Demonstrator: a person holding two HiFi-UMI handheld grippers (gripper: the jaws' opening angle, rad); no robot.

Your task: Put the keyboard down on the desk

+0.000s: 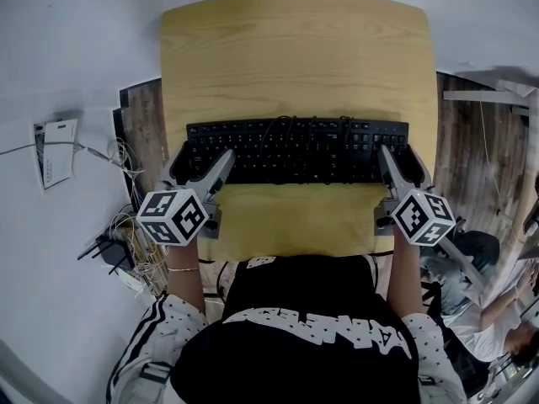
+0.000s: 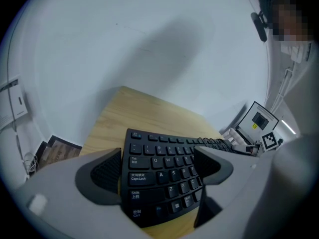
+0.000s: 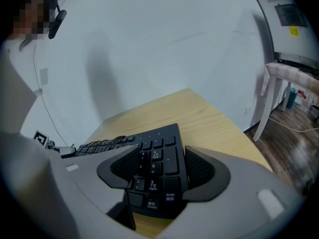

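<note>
The keyboard [image 1: 295, 150] lies crosswise on the wooden worktop [image 1: 295, 49], its long edges parallel to the near edge. A strip of bare wood shows between it and the person's black shirt [image 1: 303, 335].

The left gripper [image 1: 202, 162] reaches in from the near left corner. Its jaws are spread around the keyboard's left end, the outer one just beside the short edge and the inner one over the letter keys. In the left gripper view the Caps Lock end of the keyboard [image 2: 164, 178] sits between the two dark pads.

The right gripper [image 1: 400, 160] mirrors it. Its jaws are also apart, with the number pad end [image 3: 157, 171] between them, the outer jaw at the short edge. That end sits close to the worktop's right edge, and the left end likewise leaves little wood to its side.

A coiled black cord [image 1: 295, 124] rests along the keyboard's far row.

Beyond the keyboard the worktop is wide, bare wood as far as its rounded far edge, which meets a white wall [image 1: 84, 23]. Loose cables [image 1: 126, 225] crowd the floor to the left.
</note>
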